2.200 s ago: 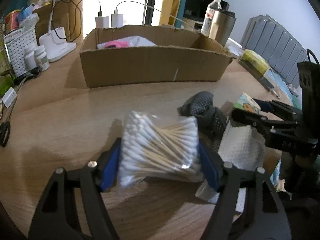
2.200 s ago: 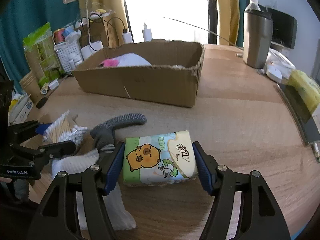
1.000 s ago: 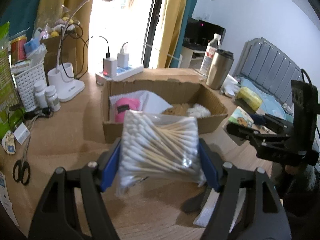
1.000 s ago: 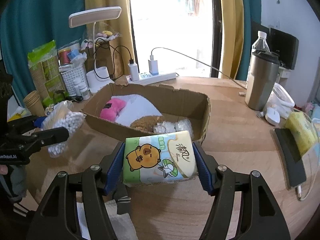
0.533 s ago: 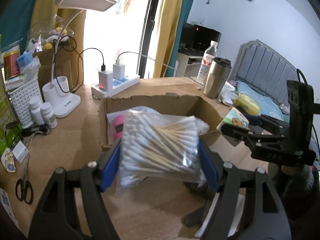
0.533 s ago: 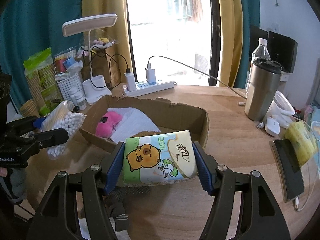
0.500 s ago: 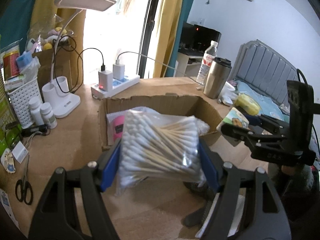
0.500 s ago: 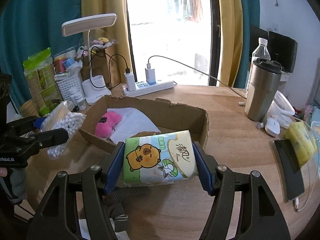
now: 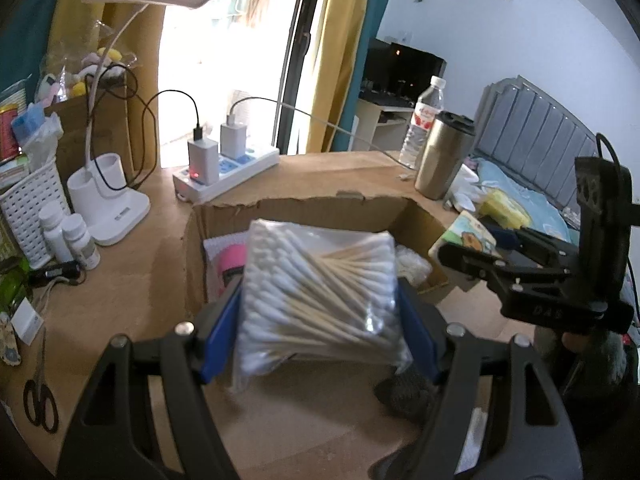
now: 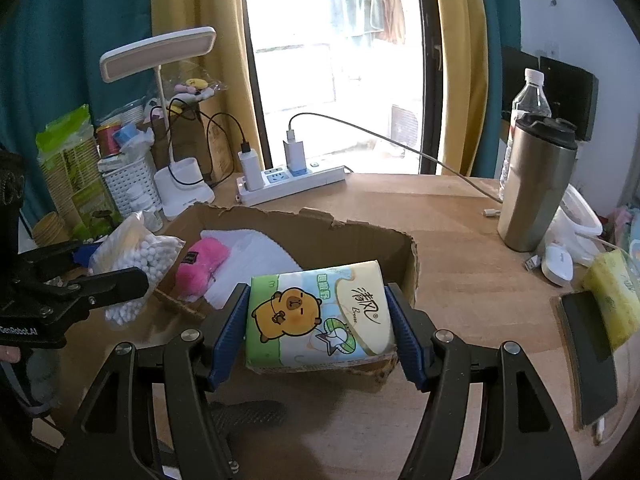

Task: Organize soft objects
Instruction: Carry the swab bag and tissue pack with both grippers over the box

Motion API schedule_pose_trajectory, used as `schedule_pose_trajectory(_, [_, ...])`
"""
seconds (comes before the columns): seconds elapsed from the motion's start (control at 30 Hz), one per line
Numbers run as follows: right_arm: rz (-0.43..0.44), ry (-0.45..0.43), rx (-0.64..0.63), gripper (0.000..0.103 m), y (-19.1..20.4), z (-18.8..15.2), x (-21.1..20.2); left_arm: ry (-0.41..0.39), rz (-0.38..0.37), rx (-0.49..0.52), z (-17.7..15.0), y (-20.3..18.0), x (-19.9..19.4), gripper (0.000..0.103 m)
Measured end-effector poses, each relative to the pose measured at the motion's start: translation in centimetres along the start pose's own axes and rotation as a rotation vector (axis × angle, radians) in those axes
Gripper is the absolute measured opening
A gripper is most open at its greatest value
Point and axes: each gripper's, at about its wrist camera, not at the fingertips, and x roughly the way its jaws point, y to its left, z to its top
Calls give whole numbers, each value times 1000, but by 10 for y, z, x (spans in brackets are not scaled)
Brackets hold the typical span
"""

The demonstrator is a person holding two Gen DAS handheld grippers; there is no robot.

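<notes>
Mid-task: the cardboard box (image 10: 404, 276) is already holding a pink plush (image 10: 200, 262), a white cloth (image 10: 256, 256) and some white bits at its right end, so part of the sorting looks done. Both grippers are carrying loads over the box's near edge. The left gripper (image 9: 320, 312) is clamping a bag of cotton swabs (image 9: 320, 292) between its blue fingers (image 9: 220, 332), bag sitting square in the gap, over the near left part of the box. The right gripper (image 10: 316, 320) is squeezing a tissue pack (image 10: 320, 312) the same way, over the near right wall. Left to do, by my read: dropping both in, then the grey glove (image 10: 244, 414) lying on the desk (image 10: 460, 248) near the box.
</notes>
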Motion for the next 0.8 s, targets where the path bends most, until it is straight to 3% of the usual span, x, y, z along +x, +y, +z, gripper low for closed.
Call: schedule_pose_trajectory(0.8, [7, -11, 19, 69, -28, 25, 40, 43, 9, 8, 21, 4, 58, 73])
